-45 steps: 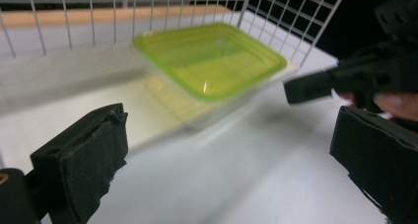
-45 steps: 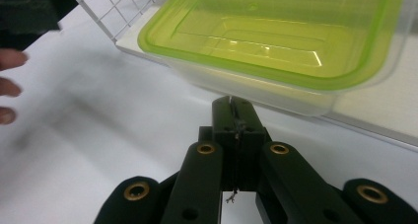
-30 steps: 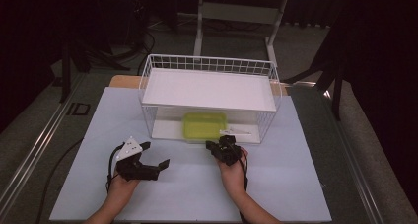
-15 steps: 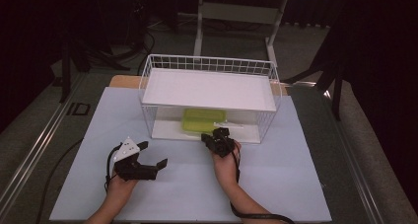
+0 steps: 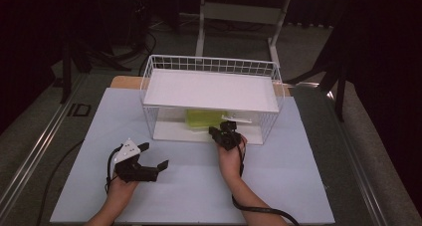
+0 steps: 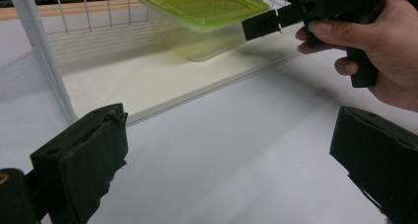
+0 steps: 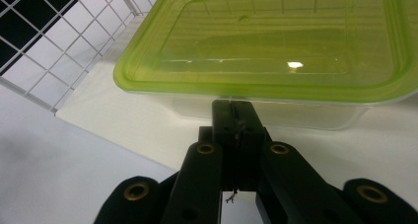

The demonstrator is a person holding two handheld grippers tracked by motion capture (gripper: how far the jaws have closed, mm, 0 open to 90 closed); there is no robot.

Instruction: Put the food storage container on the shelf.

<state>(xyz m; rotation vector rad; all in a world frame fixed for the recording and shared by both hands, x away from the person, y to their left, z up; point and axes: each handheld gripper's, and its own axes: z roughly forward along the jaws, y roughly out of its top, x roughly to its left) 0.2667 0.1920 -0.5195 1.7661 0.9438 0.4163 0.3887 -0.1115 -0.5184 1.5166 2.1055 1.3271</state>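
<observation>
A clear container with a green lid (image 5: 206, 119) (image 6: 202, 7) (image 7: 276, 41) sits on the lower board of a white wire rack (image 5: 211, 89). My right gripper (image 5: 213, 131) (image 6: 248, 29) (image 7: 232, 108) is shut with nothing between its jaws. Its tip reaches into the rack's open front, right at the container's near wall just under the lid rim; I cannot tell whether it touches. My left gripper (image 5: 154, 155) (image 6: 230, 114) is open and holds nothing, low over the white table sheet, left of and nearer than the rack.
The rack's wire walls (image 6: 29, 41) and top shelf (image 5: 209, 86) enclose the container at the sides, back and above. The rack stands on a white sheet (image 5: 278, 186) on the table, with darker table margins and a metal rail (image 5: 30, 156) on the left.
My right gripper has moved forward to the rack's front opening, closer to the container. My left gripper has stayed where it was.
</observation>
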